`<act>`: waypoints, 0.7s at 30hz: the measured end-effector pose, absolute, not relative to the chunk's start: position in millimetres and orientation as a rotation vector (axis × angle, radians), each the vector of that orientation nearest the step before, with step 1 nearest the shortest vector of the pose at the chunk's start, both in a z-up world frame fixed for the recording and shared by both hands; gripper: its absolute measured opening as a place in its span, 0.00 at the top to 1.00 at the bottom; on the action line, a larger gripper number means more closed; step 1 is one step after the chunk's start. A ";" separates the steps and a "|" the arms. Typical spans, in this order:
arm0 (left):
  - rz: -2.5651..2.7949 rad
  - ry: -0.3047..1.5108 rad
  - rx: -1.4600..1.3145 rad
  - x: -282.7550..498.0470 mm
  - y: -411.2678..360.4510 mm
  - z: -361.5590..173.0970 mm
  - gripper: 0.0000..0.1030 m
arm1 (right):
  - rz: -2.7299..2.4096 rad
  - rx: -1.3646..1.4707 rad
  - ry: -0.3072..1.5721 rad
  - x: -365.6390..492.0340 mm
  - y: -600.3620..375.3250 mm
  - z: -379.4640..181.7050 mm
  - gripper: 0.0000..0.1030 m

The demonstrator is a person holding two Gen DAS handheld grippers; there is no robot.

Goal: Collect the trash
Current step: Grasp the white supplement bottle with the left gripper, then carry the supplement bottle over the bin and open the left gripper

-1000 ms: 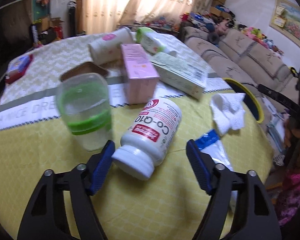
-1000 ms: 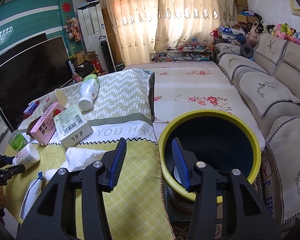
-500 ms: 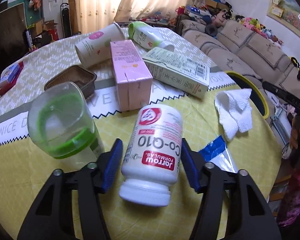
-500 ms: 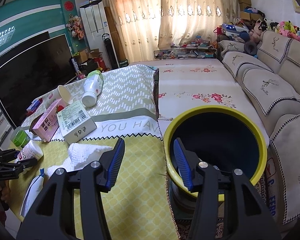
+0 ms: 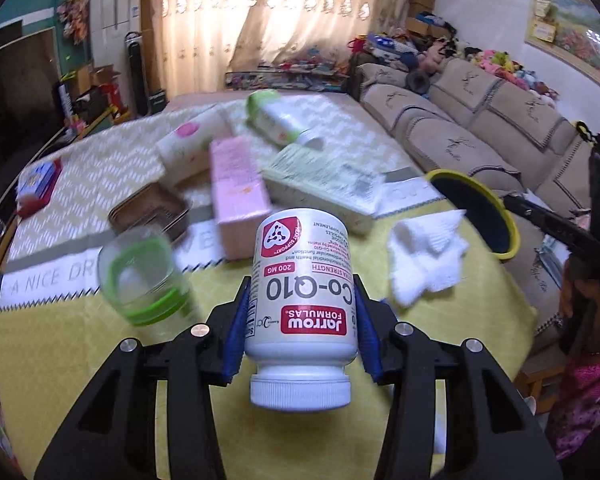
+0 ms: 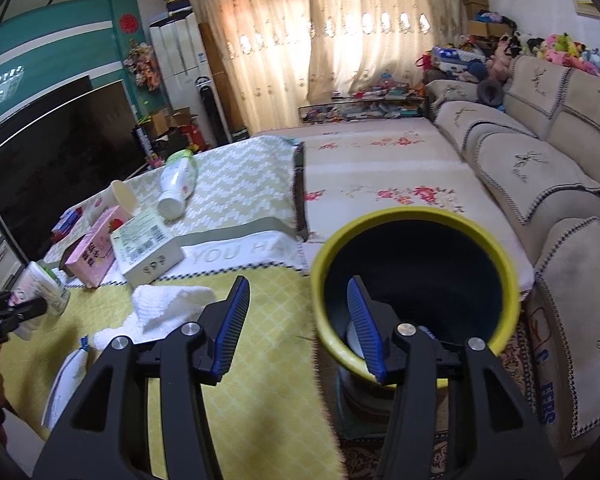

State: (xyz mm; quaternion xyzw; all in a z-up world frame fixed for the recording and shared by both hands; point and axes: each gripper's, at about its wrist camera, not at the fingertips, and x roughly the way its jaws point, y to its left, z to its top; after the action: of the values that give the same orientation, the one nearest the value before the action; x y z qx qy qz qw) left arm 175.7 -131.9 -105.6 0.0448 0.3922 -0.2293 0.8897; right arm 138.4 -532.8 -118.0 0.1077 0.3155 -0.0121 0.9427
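My left gripper (image 5: 300, 320) is shut on a white Co-Q10 pill bottle (image 5: 302, 280), cap toward the camera, held lifted above the yellow tablecloth (image 5: 80, 360). The yellow-rimmed dark trash bin (image 6: 416, 280) stands beside the table's right edge; it also shows in the left wrist view (image 5: 476, 216). My right gripper (image 6: 298, 320) is open and empty, hovering over the table edge next to the bin. A crumpled white tissue (image 6: 168, 304) and a white and blue wrapper (image 6: 66, 384) lie on the table.
On the table lie a pink carton (image 5: 240, 184), a pale green box (image 5: 324, 188), a green-banded clear cup (image 5: 144, 280), a brown tray (image 5: 148, 212), a paper cup (image 5: 192, 144) and a green-capped bottle (image 5: 276, 120). A sofa (image 6: 540, 168) runs along the right.
My left gripper closed on the Co-Q10 bottle and lifted it off the table. My right gripper stayed open near the bin, shifting only slightly.
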 end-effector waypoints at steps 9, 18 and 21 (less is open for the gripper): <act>-0.669 0.804 0.176 186.0 -218.0 -81.9 0.55 | -0.167 0.246 0.624 106.3 -580.1 -119.3 0.53; -0.878 0.867 0.304 207.7 -345.1 -84.1 0.55 | -0.296 0.284 0.595 69.5 -626.3 -118.6 0.52; -0.932 0.914 0.356 217.8 -392.4 -92.5 0.55 | -0.304 0.305 0.600 67.7 -633.5 -125.6 0.52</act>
State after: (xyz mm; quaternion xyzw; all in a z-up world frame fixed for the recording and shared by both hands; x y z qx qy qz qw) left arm 217.8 -392.4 -92.5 0.1649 0.4230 -0.4313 0.7797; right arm 67.7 -633.5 -125.6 0.1489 0.2934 -0.1486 0.9326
